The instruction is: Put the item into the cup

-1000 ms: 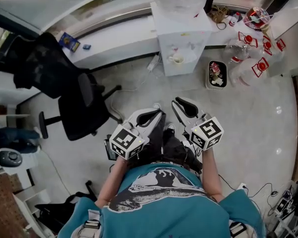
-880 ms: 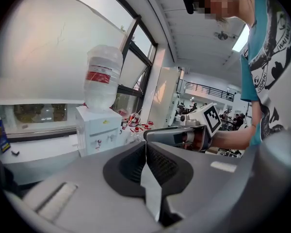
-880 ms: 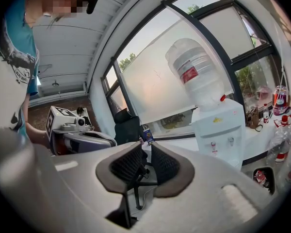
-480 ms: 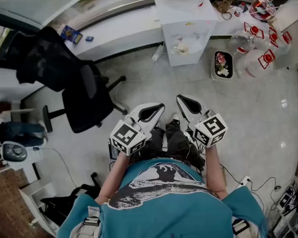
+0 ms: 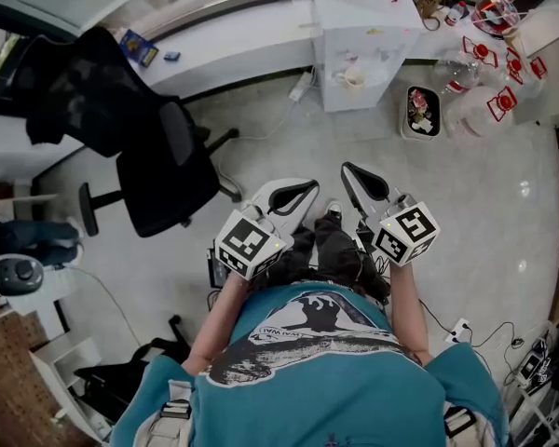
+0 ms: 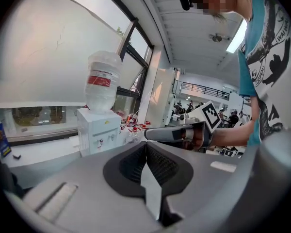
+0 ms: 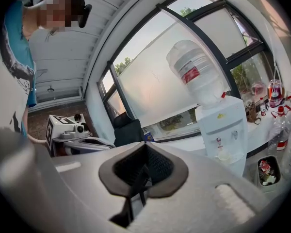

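I hold both grippers at waist height over the floor, side by side, jaws pointing forward. The left gripper [image 5: 303, 186] is shut with nothing in it, its pads meeting at the tip [image 6: 146, 144]. The right gripper [image 5: 349, 169] is shut and empty too, jaws together [image 7: 144, 147]. Each gripper shows in the other's view: the right one [image 6: 153, 134] and the left one [image 7: 85, 143]. A small pale cup-like thing [image 5: 354, 78] sits in the tray of the water dispenser [image 5: 363, 26] ahead. No loose item is in view.
A black office chair [image 5: 158, 170] draped with dark clothing stands to the left. A white ledge [image 5: 233, 54] runs under the window. A small bin [image 5: 419, 112] and several water bottles [image 5: 475, 91] stand right of the dispenser. Cables lie at the lower right [image 5: 466, 329].
In the head view the dispenser, chair and bin have slid up and to the right. Both grippers stay side by side before the body, shifted slightly right.
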`<state>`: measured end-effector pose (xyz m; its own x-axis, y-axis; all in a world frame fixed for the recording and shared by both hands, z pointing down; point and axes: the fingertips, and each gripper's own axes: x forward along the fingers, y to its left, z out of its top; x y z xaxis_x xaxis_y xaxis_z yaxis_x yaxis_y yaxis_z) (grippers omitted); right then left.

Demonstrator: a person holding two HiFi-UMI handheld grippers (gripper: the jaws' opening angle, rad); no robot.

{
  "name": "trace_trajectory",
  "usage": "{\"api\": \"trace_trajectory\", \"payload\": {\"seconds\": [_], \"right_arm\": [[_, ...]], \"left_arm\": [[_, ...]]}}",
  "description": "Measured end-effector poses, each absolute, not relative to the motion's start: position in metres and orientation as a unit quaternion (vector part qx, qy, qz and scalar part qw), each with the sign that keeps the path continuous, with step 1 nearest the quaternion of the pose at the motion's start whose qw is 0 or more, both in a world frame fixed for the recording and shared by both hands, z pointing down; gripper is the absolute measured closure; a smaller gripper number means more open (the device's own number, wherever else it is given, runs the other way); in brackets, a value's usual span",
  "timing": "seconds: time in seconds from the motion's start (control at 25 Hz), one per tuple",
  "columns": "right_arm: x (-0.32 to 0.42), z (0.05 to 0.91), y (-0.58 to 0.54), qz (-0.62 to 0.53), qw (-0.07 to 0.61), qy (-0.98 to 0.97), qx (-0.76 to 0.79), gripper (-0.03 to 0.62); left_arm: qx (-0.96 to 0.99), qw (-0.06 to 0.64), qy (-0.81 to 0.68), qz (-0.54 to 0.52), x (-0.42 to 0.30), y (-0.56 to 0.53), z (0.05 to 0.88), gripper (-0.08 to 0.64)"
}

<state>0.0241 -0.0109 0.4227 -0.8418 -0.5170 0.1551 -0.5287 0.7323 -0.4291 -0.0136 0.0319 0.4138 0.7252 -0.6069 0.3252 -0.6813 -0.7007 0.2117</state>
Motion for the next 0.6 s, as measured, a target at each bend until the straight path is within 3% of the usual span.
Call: {"api": "trace_trajectory", "payload": {"seconds": [0.6], "right_arm": [[-0.010, 0.406, 0.040, 0.203, 0.029, -0.938, 0.278, 0.592]], "left_arm": [[0.926, 0.147, -0.335, 0.096, -0.035, 0.071, 0.410, 0.560]]}}
